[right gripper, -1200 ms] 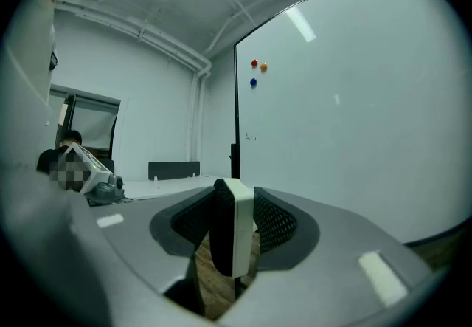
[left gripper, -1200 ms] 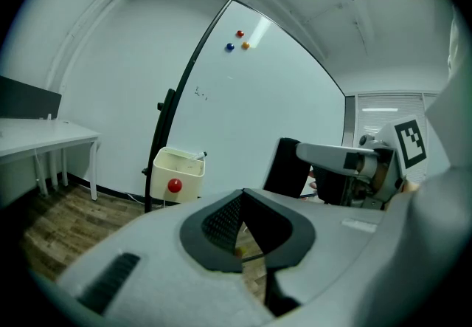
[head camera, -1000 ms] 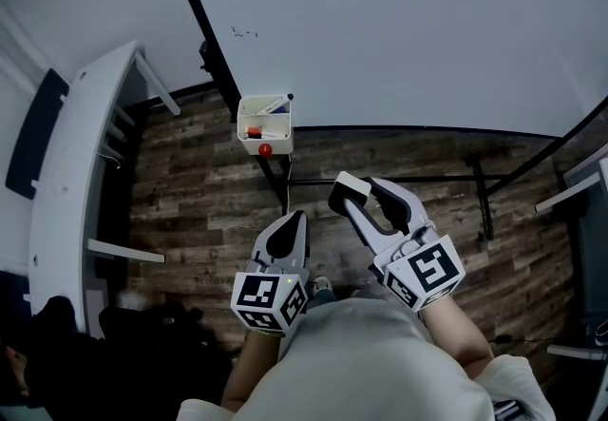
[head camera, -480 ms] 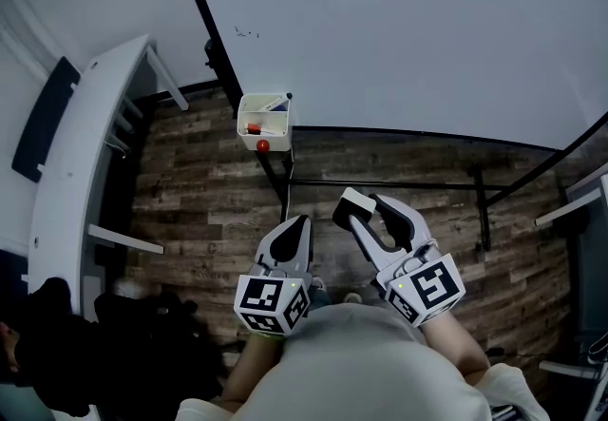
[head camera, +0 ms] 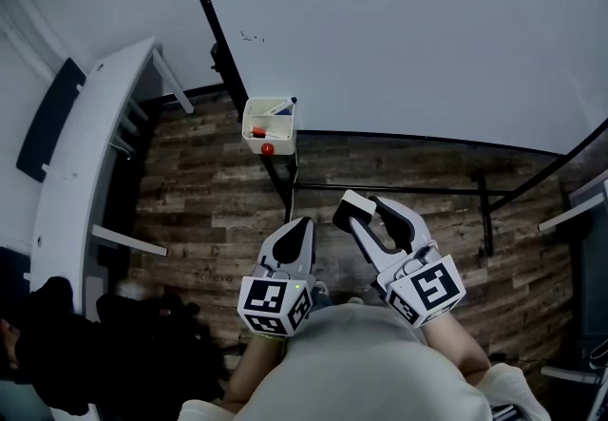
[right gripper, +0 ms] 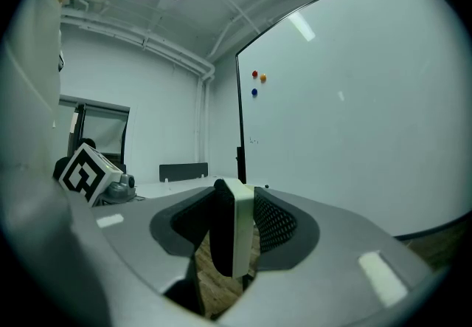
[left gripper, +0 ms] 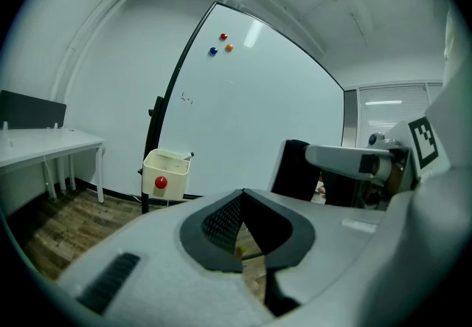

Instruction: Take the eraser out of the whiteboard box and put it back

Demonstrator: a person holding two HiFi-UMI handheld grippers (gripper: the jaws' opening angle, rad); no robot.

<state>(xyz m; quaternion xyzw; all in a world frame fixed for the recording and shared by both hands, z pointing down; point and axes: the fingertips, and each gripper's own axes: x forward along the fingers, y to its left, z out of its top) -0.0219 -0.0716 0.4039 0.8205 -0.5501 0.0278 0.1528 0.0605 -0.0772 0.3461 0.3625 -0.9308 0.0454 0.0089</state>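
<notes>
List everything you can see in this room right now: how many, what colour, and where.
whiteboard: one, white with a black frame, ahead
magnets: three, red, blue and orange, clustered high on the board near its left edge
box: one, cream, by the board's lower left corner
marker: one, pale with a dark tip, lying in the box
red magnet: one, round, on the box's front
desk: one, white, at the left
floor: brown wood planks
eraser: one, white back and dark felt, between the right gripper's jaws
left gripper: grey, jaws together, empty
right gripper: grey, jaws closed on the eraser
</notes>
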